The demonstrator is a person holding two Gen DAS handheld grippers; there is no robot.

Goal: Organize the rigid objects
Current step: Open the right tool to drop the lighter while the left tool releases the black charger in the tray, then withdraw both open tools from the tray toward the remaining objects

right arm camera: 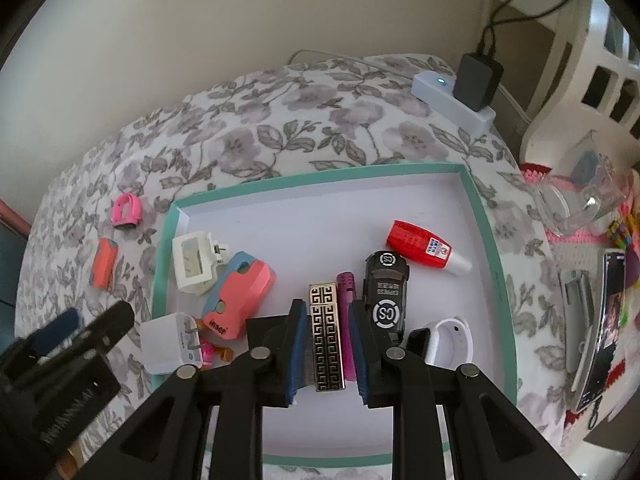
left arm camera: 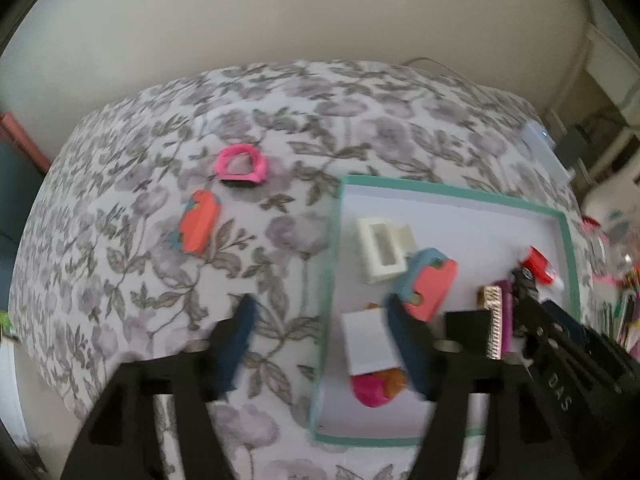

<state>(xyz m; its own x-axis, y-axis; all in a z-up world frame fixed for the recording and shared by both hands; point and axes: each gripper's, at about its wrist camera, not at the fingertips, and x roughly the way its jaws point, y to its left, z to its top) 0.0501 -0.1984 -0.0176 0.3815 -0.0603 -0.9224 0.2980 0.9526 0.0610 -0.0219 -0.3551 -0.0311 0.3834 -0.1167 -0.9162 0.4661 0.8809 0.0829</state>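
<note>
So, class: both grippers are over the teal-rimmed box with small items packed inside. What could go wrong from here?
1. The right gripper straddles the gold-patterned case with the purple tube also between its fingers; closing could catch both.
2. The left gripper is open, one finger inside the box beside the white charger, the other outside; it could snag the rim.
3. The two grippers are close together and might collide.
</note>
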